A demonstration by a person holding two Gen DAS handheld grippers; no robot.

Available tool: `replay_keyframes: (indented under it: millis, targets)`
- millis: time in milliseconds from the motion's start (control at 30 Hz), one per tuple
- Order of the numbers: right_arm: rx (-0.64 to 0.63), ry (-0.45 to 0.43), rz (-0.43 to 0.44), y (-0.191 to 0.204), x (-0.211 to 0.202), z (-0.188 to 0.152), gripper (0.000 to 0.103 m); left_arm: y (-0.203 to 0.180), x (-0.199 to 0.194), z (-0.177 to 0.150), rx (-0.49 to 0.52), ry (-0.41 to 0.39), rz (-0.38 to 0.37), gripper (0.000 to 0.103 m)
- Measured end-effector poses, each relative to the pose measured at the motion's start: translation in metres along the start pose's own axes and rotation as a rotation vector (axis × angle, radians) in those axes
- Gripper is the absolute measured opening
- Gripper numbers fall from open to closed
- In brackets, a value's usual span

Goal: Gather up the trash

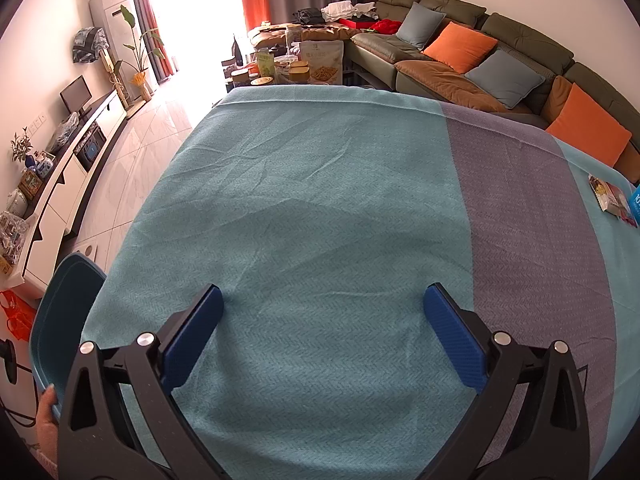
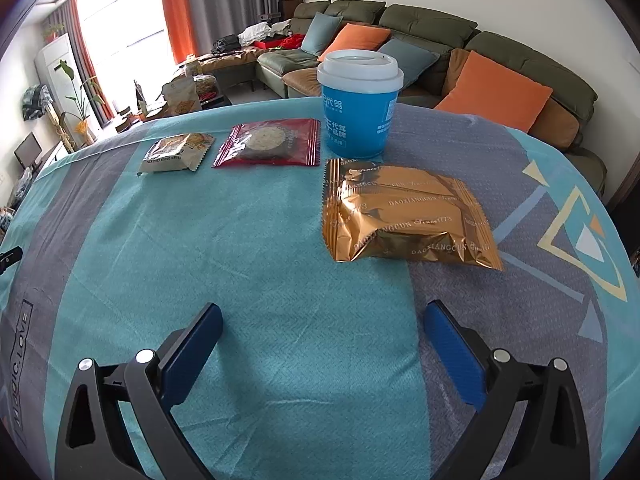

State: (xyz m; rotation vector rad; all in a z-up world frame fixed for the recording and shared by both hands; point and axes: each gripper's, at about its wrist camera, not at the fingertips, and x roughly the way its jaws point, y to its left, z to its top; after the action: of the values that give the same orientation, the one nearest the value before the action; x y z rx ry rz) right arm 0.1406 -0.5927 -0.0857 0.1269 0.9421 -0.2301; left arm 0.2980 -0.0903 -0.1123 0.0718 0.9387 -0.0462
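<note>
In the right wrist view a gold foil snack packet (image 2: pixel 404 216) lies on the teal tablecloth (image 2: pixel 248 232), ahead and right of my open right gripper (image 2: pixel 320 316). Behind it stands a blue paper cup with a white lid (image 2: pixel 358 108). A red wrapper (image 2: pixel 272 143) and a small cracker packet (image 2: pixel 176 153) lie farther left. My left gripper (image 1: pixel 322 296) is open over bare cloth (image 1: pixel 320 184) with nothing between its fingers. At the left view's far right edge a wrapper (image 1: pixel 612 198) and the blue cup's edge (image 1: pixel 635 200) show.
A teal bin (image 1: pixel 60 320) stands off the table's left edge, with a hand (image 1: pixel 47 420) on its rim. A green sofa with orange and blue cushions (image 2: pixel 492 88) runs behind the table. A cluttered low table (image 1: pixel 296 64) and a TV cabinet (image 1: pixel 60 184) lie beyond.
</note>
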Motion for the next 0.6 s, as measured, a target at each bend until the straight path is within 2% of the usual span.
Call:
replay_keyframes:
  millis: [400, 600]
  targets:
    - [0.027, -0.001, -0.022, -0.035, -0.001, 0.006, 0.096, 0.001, 0.001, 0.000, 0.000, 0.000, 0.000, 0.099]
    - [0.013, 0.000, -0.019, -0.037, 0.003, 0.008, 0.098, 0.001, 0.001, 0.000, 0.000, 0.000, 0.000, 0.099]
